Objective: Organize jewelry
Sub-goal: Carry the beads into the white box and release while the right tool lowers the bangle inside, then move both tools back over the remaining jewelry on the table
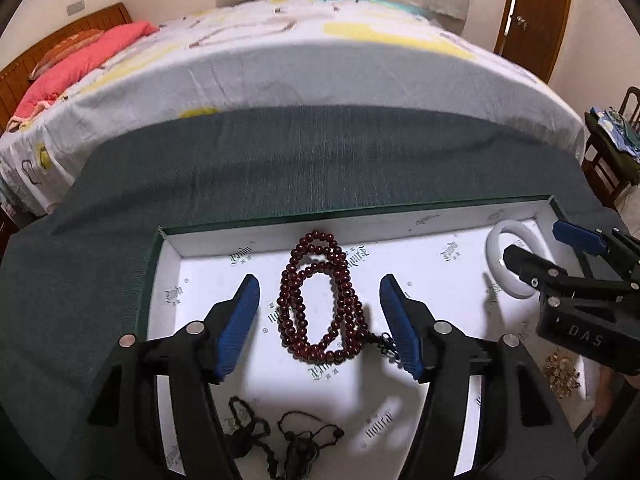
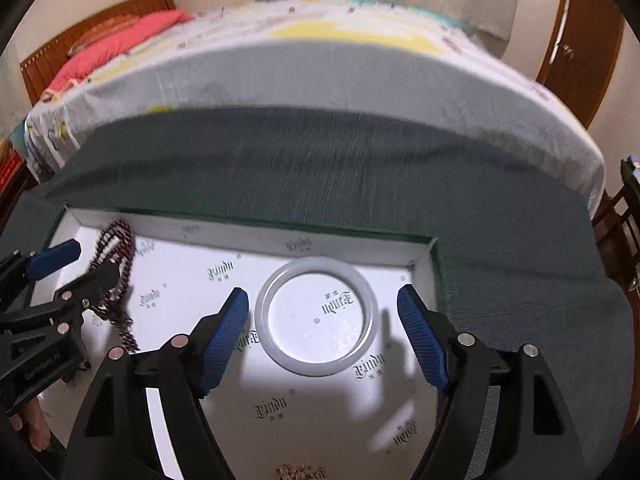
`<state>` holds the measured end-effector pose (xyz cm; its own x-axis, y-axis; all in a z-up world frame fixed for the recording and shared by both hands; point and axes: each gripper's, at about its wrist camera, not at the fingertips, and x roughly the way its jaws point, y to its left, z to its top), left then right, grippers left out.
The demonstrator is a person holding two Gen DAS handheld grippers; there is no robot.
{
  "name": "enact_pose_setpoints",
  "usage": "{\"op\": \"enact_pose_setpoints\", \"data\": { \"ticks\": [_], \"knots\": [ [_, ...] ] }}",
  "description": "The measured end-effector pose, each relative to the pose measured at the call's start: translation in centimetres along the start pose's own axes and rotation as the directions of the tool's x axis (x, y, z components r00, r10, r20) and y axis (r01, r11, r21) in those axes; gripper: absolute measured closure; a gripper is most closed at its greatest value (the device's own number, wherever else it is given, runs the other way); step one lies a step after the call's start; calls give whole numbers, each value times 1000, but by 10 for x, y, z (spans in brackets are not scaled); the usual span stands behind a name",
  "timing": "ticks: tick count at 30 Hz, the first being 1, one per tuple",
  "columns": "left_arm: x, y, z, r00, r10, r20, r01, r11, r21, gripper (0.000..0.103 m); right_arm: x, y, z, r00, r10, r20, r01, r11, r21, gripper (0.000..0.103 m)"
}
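Observation:
A shallow white-lined tray with a green rim [image 1: 154,264] lies on a dark green cloth. A coiled dark red bead necklace [image 1: 320,300] lies in it, between the open fingers of my left gripper [image 1: 320,326], which hovers just above it. A white bangle [image 2: 316,316] lies in the tray's right part, between the open fingers of my right gripper [image 2: 324,336]. The bangle [image 1: 510,256] and my right gripper [image 1: 560,252] also show in the left wrist view. The necklace [image 2: 118,264] and my left gripper [image 2: 68,272] show in the right wrist view.
Dark corded pendants [image 1: 280,436] lie near the tray's front left. A small pile of gold-coloured jewelry [image 1: 562,372] lies at the front right, also in the right wrist view [image 2: 298,472]. A bed [image 1: 304,52] lies behind the cloth, a chair [image 1: 612,148] to the right.

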<state>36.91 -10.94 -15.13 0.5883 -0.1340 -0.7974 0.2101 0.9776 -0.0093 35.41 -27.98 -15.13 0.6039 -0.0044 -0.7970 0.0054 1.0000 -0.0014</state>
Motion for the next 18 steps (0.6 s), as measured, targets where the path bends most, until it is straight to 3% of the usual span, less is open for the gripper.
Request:
{"op": "enact_pose_setpoints", "data": {
  "ticks": [4, 9, 18],
  "knots": [
    [-28, 1, -5, 997, -2, 81, 2, 1000, -9, 29, -29, -1, -8, 995, -12, 96, 12, 1000, 6, 29],
    [-72, 8, -22, 982, 6, 190, 1, 999, -40, 24, -74, 2, -33, 982, 4, 190, -4, 1000, 3, 29],
    [-125, 25, -78, 969, 45, 243, -22, 995, -95, 24, -115, 17, -94, 976, 24, 218, -22, 1000, -12, 29]
  ]
}}
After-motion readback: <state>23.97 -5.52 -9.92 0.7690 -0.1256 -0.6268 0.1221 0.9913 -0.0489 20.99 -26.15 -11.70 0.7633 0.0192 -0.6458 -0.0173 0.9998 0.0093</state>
